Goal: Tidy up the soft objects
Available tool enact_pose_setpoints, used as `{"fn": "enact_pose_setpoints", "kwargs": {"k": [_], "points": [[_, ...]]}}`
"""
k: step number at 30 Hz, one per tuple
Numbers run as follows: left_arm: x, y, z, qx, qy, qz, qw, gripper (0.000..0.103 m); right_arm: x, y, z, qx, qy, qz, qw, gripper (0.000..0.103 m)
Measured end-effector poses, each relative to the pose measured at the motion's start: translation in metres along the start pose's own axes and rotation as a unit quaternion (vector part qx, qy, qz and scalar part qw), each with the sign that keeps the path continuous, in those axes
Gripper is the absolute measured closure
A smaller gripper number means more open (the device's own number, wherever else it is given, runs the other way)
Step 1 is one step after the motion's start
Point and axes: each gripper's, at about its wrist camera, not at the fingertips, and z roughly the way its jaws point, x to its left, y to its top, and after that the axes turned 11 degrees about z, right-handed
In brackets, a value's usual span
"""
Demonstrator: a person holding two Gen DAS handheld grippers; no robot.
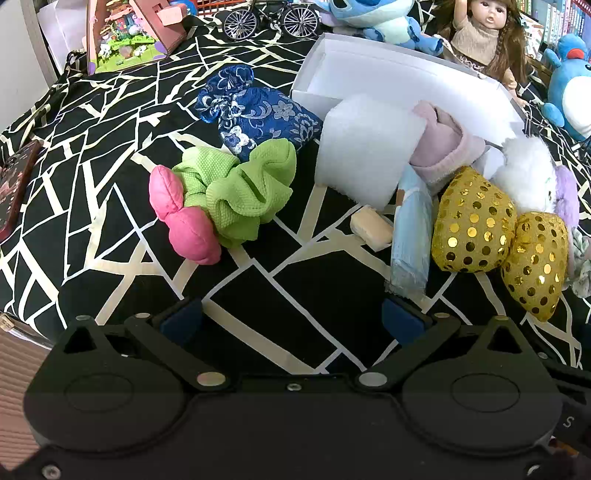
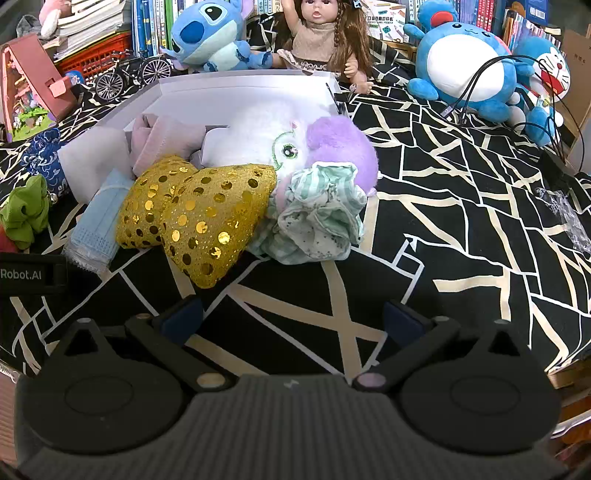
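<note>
On the black-and-white patterned cloth [image 1: 110, 229] lie a green scrunchie [image 1: 240, 188], a pink padded bow [image 1: 181, 218], a blue floral pouch [image 1: 258, 110], a white foam block [image 1: 362, 147], a rolled mauve cloth [image 1: 443, 144], a blue face mask [image 1: 410, 236] and a gold sequin bow [image 1: 498, 236]. Behind them stands a white box [image 1: 388, 74]. My left gripper [image 1: 291, 321] hovers open over bare cloth in front of them. My right gripper [image 2: 291, 319] is open too, just short of the gold sequin bow [image 2: 199, 218], a pale green scrunchie [image 2: 317, 221] and a white-and-purple plush [image 2: 295, 147].
A Stitch plush [image 2: 210, 37], a doll [image 2: 325, 37], blue plush toys [image 2: 472, 70], a model bicycle [image 2: 129, 74] and a pink toy house [image 1: 129, 33] line the back. Cables [image 2: 480, 85] and a plastic wrapper [image 2: 569, 218] lie right. A small beige block [image 1: 371, 229] sits by the mask.
</note>
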Motion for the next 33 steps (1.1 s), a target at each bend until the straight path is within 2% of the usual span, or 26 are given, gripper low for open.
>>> {"fn": "enact_pose_setpoints", "kwargs": {"k": [33], "points": [[-0.0001,0.0006,-0.0004,-0.005,0.001,0.001,1.0000,0.000,-0.0006,-0.0021,-0.0005,-0.008,0.003,-0.001,1.000,0.000]]}}
